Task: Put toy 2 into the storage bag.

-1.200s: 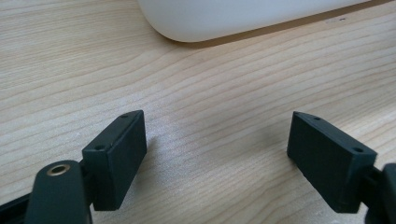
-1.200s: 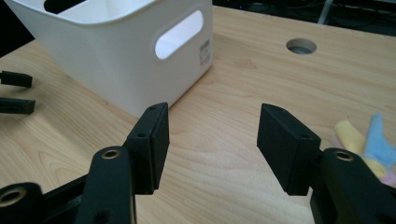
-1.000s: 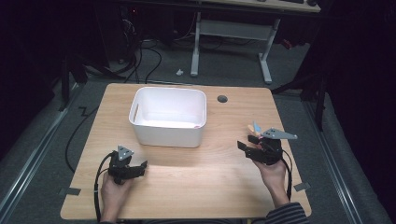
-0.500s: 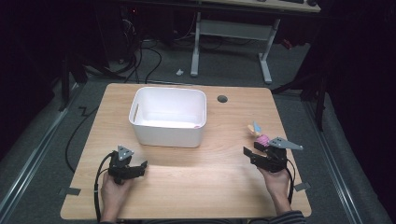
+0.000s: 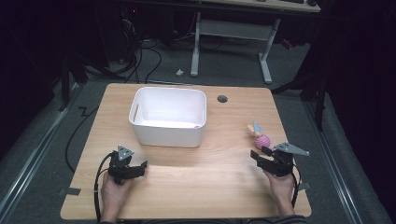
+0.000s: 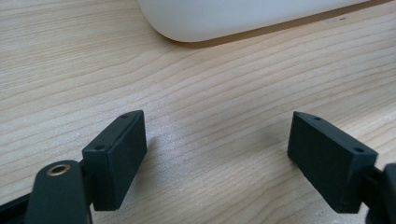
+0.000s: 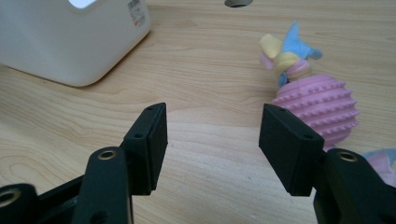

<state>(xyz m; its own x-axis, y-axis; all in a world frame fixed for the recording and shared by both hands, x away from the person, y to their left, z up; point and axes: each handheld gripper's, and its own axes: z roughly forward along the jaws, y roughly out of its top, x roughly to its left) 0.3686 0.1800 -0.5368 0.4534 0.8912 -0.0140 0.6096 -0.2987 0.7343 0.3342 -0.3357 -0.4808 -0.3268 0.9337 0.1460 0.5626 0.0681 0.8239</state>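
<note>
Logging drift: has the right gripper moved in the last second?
Yes. The right gripper has pulled back toward the person, away from the white bin, uncovering the pink toy.

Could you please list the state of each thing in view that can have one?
White rectangular plastic bin: upright on the table, open-topped, something pink low inside.
Pink ribbed rubber ball toy with pastel fabric tails: lying on the table, untouched.
Left claw: open, holding nothing.
Right claw: open, holding nothing, the toy just beyond it.

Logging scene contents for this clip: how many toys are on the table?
1: a pink ribbed ball toy with pastel tails, near the table's right edge, just ahead of the right tongs. The bin's floor isn't fully visible, so more may be hidden there.
</note>
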